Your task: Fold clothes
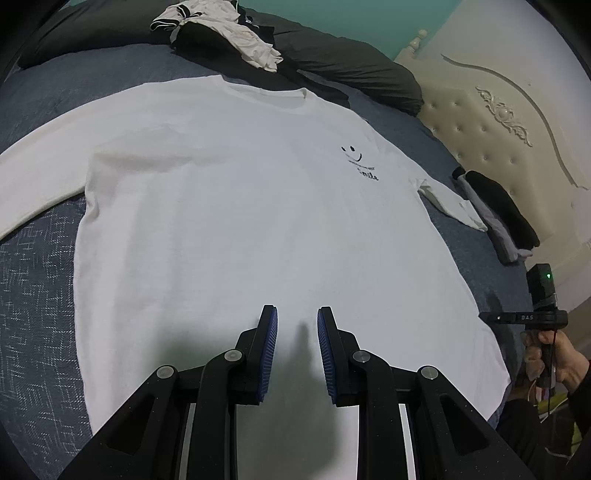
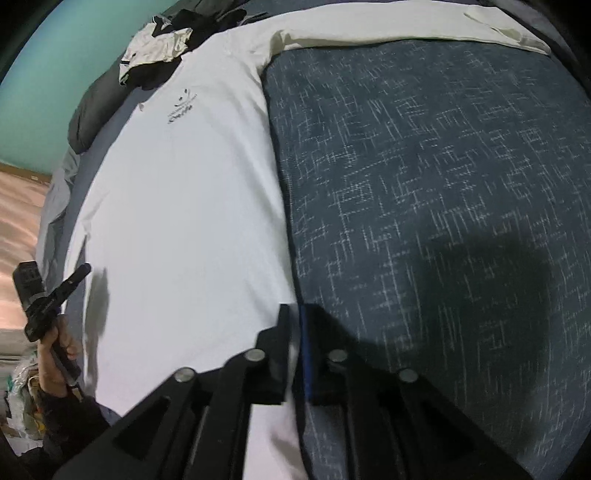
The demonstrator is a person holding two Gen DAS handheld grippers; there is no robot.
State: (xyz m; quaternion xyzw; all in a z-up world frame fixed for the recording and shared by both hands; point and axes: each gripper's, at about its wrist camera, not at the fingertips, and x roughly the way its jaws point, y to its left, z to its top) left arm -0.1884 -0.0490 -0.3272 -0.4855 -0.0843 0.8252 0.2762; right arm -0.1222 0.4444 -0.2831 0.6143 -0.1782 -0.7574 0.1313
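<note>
One white shirt (image 1: 236, 206), spread flat and chest up on the blue bed (image 1: 37, 277), filling the middle of the left wrist view. Left tongs (image 1: 297, 310) low in that frame, over the cloth near the hem (image 1: 495, 369), narrow, with nothing pinched between the pads. Right tongs (image 2: 297, 308) at the bottom centre of the right wrist view, right on the shirt's side edge (image 2: 280, 206). Narrow too, but too blurred to tell whether cloth is caught. Probably the very start of the first fold.

To do it well:
- Settle the right tongs before closing. Take only the doubled cloth at the side edge, not the bed cover beneath.
- Bring the left tongs down to the hem and grip there, so both corners of the same side lift together.
- Lift low and carry the edge across toward the middle of the shirt. Lay it down parallel to the far side.
- Gather the long sleeve (image 2: 406, 29), upper right of the right wrist view, in over the body rather than letting it trail.
- Steer clear of the loose pile (image 1: 221, 29) at the top of the left wrist frame and the folded stack (image 1: 495, 218) at right.
</note>
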